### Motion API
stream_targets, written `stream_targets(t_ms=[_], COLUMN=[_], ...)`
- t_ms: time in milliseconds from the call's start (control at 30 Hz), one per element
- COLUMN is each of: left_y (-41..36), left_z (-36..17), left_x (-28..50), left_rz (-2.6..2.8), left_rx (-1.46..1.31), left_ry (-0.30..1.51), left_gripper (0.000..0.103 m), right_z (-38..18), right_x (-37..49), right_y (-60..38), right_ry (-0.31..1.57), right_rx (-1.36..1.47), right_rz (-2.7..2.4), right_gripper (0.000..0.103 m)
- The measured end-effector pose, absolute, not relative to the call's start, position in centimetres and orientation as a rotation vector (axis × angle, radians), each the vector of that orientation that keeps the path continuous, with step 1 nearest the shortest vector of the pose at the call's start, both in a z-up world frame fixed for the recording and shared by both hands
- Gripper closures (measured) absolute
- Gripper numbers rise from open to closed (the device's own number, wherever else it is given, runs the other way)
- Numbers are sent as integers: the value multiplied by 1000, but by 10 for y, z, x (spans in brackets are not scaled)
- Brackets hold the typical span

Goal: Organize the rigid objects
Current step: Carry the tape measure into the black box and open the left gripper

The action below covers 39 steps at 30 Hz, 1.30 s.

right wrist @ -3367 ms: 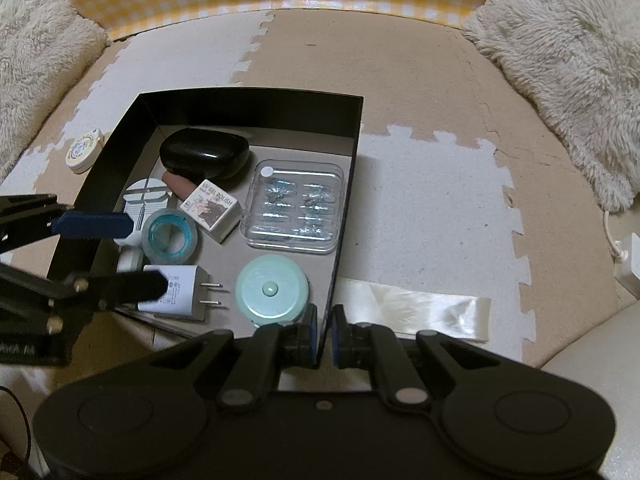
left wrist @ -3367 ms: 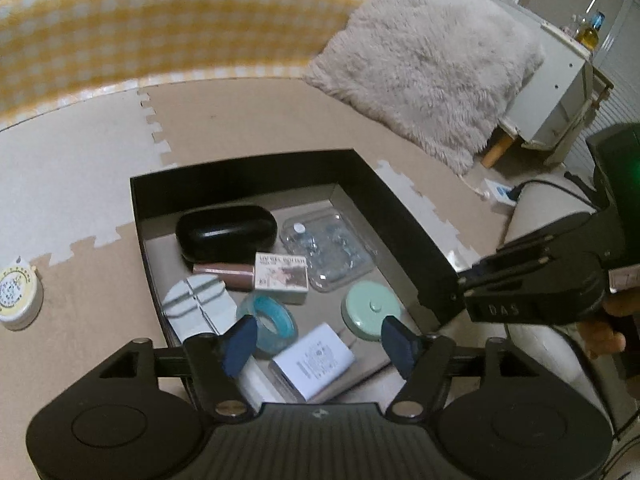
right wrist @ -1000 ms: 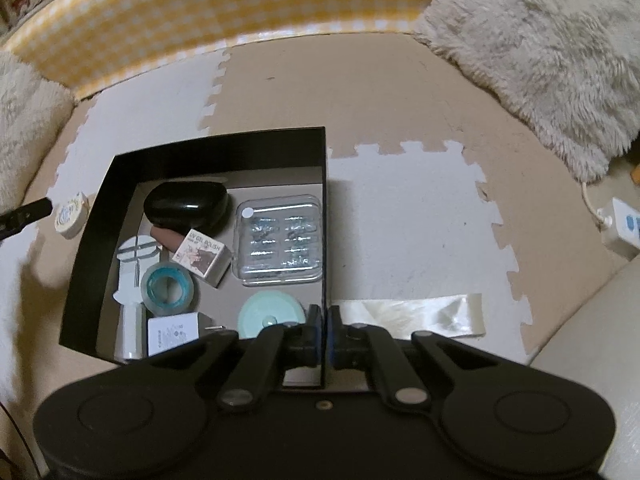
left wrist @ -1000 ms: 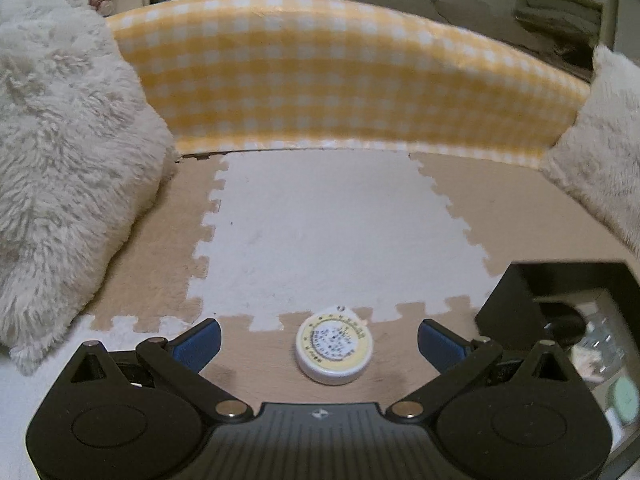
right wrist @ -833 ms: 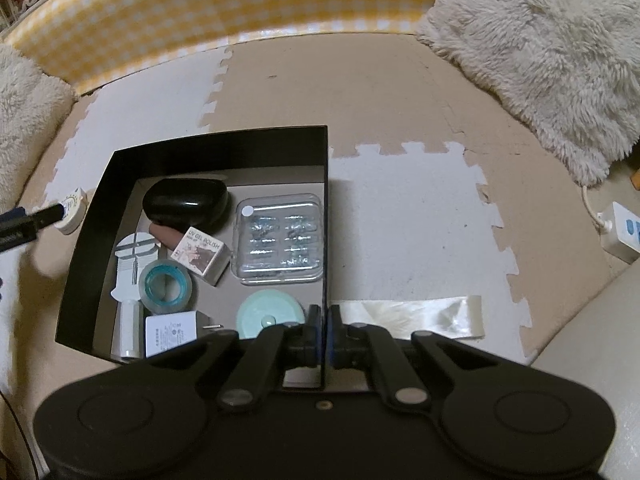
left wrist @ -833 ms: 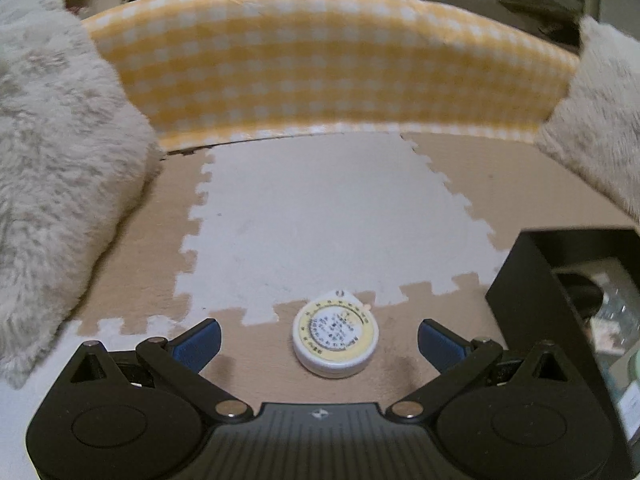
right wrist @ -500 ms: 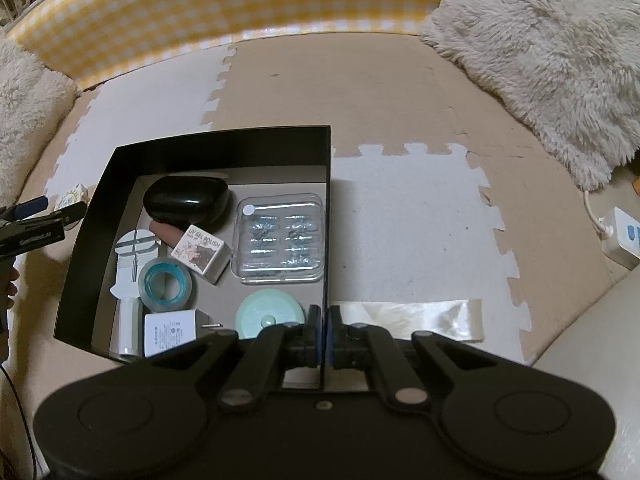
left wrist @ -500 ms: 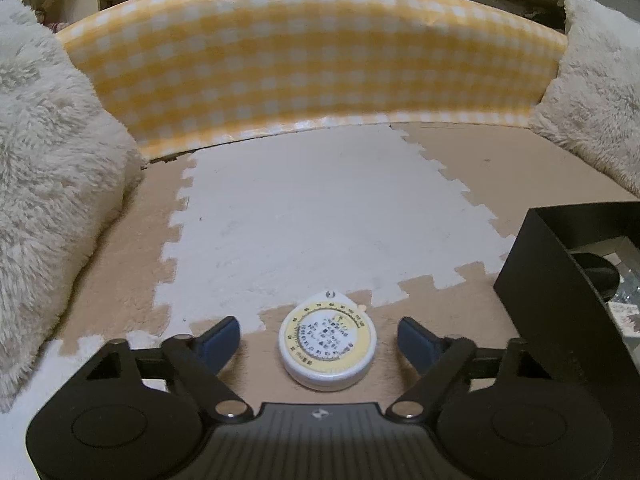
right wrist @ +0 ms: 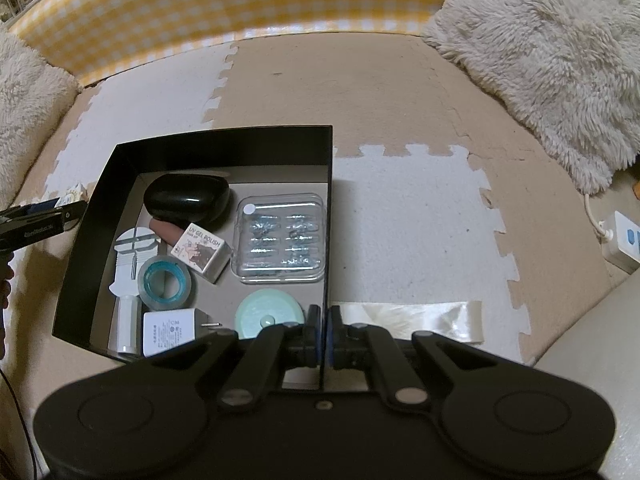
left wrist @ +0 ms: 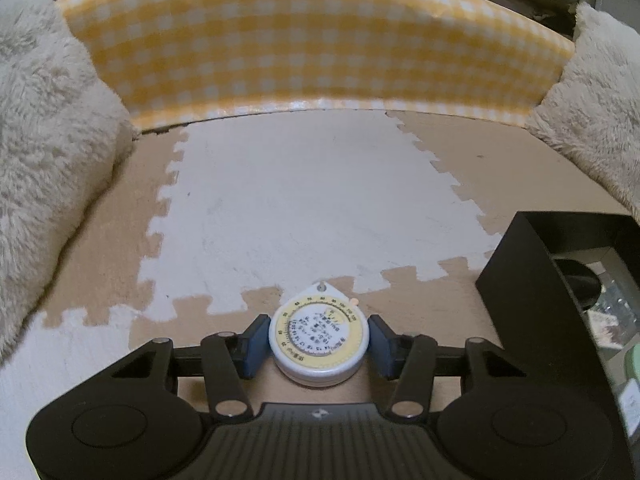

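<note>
A round white and yellow tape measure [left wrist: 319, 338] lies on the foam mat left of the black box [left wrist: 532, 280]. My left gripper [left wrist: 319, 342] has closed its blue pads on both sides of it. In the right wrist view the black box [right wrist: 224, 144] holds a black case [right wrist: 186, 199], a clear nail-tip case [right wrist: 280, 237], a gel polish box [right wrist: 202, 251], a tape roll [right wrist: 166, 282], a white charger [right wrist: 170, 330] and a mint round tin [right wrist: 266, 316]. My right gripper [right wrist: 324, 338] is shut on the box's right wall at its near corner.
Fluffy cushions [right wrist: 548, 52] lie at the right and left [left wrist: 44, 152]. A yellow checked bolster [left wrist: 316, 52] runs along the back. A shiny ribbon strip [right wrist: 412, 316] lies right of the box. A white power strip [right wrist: 624, 240] sits at the far right edge.
My left gripper swung from over the box to the tape measure, moved down around it and closed on it. The right gripper has kept its hold on the box wall.
</note>
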State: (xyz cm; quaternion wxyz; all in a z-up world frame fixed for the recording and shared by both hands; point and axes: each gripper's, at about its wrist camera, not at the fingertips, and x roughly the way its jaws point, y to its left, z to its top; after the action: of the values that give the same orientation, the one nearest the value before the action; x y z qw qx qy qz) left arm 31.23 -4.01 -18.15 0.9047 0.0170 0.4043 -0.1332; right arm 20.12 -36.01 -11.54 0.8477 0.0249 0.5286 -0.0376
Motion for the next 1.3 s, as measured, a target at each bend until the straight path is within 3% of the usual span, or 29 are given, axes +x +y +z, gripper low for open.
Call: stream_targets(t_ms=[733,1300], left_y=[-100,-186], left_z=[-78,-138], left_x=[262,235], left_rz=[-567,-825], left_rx=[-102,-34], left_ry=[658,808], left_gripper=[50,50], right_z=[-115,-115], right_x=[201,201], right_y=[-360,-359], right_ry=[1120,1125], right_rx=[43,40], right_rz=[-73,-73], right_gripper=[100,100])
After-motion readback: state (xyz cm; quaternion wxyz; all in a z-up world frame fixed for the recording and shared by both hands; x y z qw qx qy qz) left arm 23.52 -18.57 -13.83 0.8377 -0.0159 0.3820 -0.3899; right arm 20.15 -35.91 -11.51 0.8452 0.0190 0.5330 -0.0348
